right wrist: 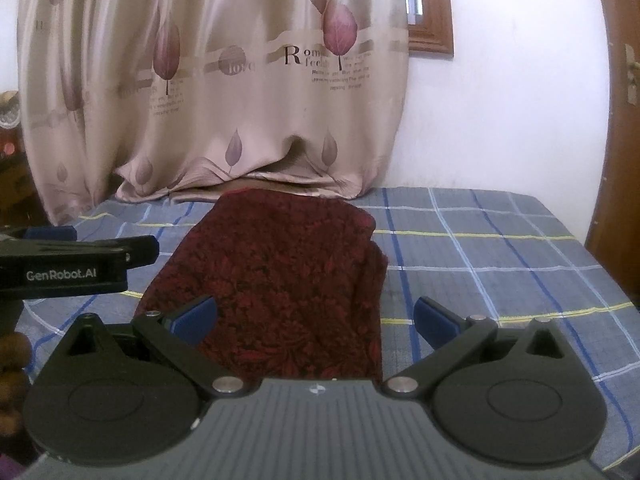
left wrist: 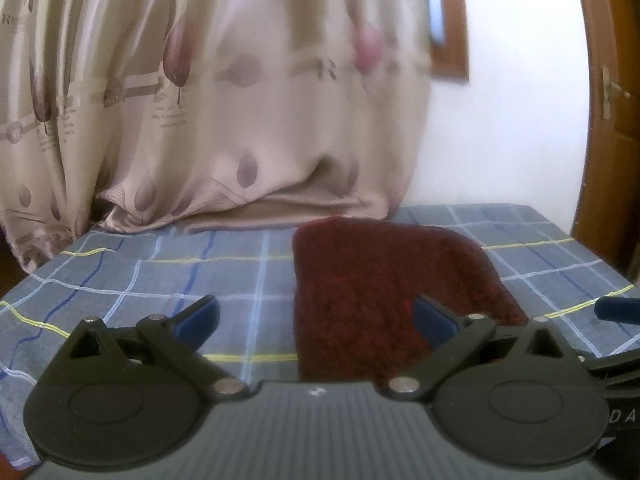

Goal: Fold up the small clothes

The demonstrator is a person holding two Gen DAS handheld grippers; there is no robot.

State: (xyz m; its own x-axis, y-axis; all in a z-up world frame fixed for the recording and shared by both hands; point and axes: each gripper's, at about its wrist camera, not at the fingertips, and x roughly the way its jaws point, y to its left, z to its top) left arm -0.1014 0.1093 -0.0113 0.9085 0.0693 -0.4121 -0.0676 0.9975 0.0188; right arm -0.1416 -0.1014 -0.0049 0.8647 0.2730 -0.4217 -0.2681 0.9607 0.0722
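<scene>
A dark red patterned garment (right wrist: 280, 276) lies flat on the blue plaid sheet (right wrist: 480, 264), folded into a narrow shape. It also shows in the left wrist view (left wrist: 368, 288). My left gripper (left wrist: 316, 318) is open and empty, with its right finger over the garment's near edge. My right gripper (right wrist: 316, 318) is open and empty, hovering over the garment's near end. The left gripper's body (right wrist: 72, 268) shows at the left of the right wrist view. A blue fingertip (left wrist: 618, 309) of the right gripper shows at the right edge of the left wrist view.
A beige curtain with leaf prints (right wrist: 240, 92) hangs at the far side and rests on the sheet's edge. A white wall (right wrist: 500, 100) and a wooden door (right wrist: 624, 160) stand to the right. The sheet's right edge (right wrist: 576, 240) drops off near the door.
</scene>
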